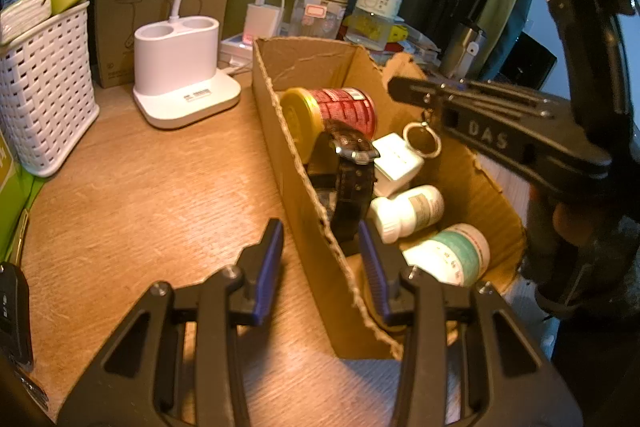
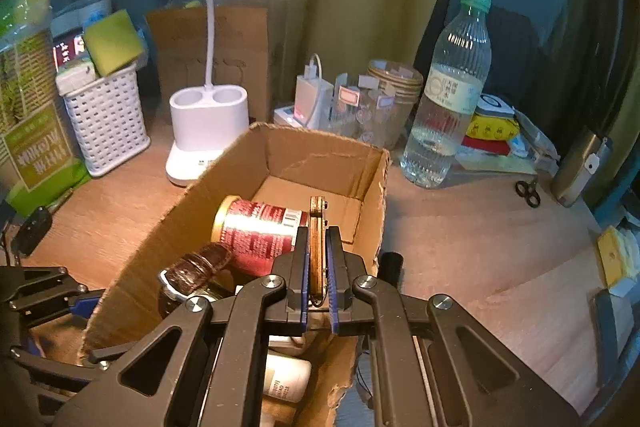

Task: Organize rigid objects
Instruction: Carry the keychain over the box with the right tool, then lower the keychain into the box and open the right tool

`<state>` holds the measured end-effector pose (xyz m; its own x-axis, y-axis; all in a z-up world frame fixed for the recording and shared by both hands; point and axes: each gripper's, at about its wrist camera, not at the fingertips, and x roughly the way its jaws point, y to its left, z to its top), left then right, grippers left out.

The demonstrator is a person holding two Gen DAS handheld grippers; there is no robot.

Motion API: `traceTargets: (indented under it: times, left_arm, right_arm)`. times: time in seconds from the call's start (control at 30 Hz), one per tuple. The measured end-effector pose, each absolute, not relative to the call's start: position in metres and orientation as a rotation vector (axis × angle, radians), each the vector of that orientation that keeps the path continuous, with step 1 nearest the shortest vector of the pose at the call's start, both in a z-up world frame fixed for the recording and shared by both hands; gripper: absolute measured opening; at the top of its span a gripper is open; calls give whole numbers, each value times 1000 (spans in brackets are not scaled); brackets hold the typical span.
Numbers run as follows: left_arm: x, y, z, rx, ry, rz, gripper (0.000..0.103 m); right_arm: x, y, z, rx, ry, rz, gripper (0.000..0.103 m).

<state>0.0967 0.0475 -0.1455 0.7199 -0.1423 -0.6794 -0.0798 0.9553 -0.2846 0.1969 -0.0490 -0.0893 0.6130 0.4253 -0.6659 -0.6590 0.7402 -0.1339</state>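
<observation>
An open cardboard box (image 1: 304,163) (image 2: 192,207) sits on the wooden desk. In it lie a red can (image 1: 344,111) (image 2: 260,227), a dark wristwatch (image 1: 354,163) (image 2: 196,269), a white adapter (image 1: 396,163) and two white bottles (image 1: 408,211). My left gripper (image 1: 324,247) is open, its fingers astride the box's near wall. My right gripper (image 2: 318,259) is shut on a thin wooden keychain (image 2: 317,227) and holds it above the box; its metal ring (image 1: 422,141) hangs below the gripper in the left wrist view.
A white lamp base (image 1: 180,67) (image 2: 206,131), a white woven basket (image 1: 44,83) (image 2: 106,115), a water bottle (image 2: 448,95), a glass jar (image 2: 394,95) and a charger (image 2: 310,95) stand behind the box. Small scissors (image 2: 528,191) lie at right. A car key (image 1: 12,311) lies at left.
</observation>
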Motion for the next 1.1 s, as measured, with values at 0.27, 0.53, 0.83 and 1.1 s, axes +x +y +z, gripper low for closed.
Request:
traceTargets:
  times: [0.27, 0.53, 0.83, 1.1]
  left_arm:
    - [97, 47, -145, -303, 770, -36, 41]
    - [97, 46, -145, -303, 770, -36, 41]
    - [97, 46, -145, -304, 770, -36, 41]
    - [97, 46, -145, -303, 770, -36, 41]
  right_arm:
    - [199, -50, -91, -374, 671, 645, 8]
    - [199, -52, -89, -350, 677, 647, 17]
    - [194, -59, -83, -324, 666, 664, 23]
    - [195, -79, -70, -287, 644, 648, 24]
